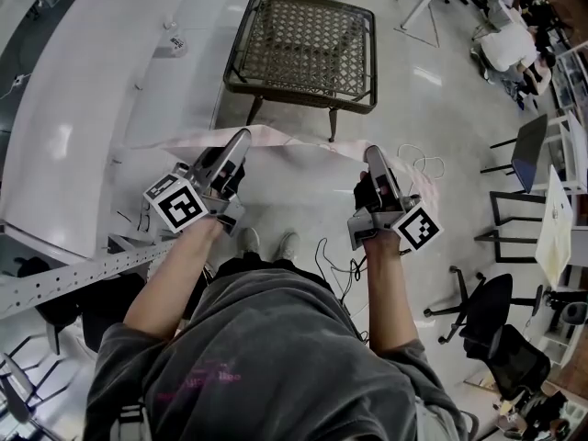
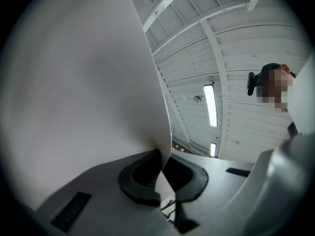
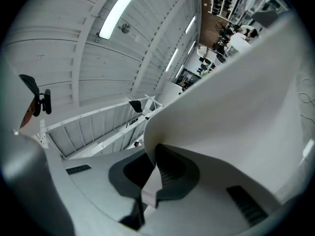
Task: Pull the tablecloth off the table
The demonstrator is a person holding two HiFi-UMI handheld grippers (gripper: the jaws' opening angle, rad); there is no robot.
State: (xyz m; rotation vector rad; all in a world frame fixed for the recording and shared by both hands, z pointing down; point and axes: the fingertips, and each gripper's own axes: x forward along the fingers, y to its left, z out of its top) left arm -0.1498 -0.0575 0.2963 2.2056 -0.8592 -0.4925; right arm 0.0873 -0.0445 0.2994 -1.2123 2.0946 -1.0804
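Note:
A pale pink tablecloth [image 1: 276,139] hangs stretched between my two grippers, clear of the dark lattice-top table [image 1: 299,95] that stands bare beyond it. My left gripper [image 1: 241,138] is shut on the cloth's left end. My right gripper [image 1: 375,152] is shut on the right end, where more cloth bunches and droops beside it. In the left gripper view the cloth [image 2: 74,82] rises as a wide sheet from between the shut pads of that gripper [image 2: 162,173]. The right gripper view shows the cloth [image 3: 236,122] pinched in that gripper [image 3: 155,173] and sweeping off right. Both grippers point up toward the ceiling.
A long white counter [image 1: 83,108] curves along the left. A perforated metal beam [image 1: 64,283] juts out at lower left. Cables [image 1: 335,255] lie on the floor by my feet. Black office chairs [image 1: 487,310] and desks crowd the right side.

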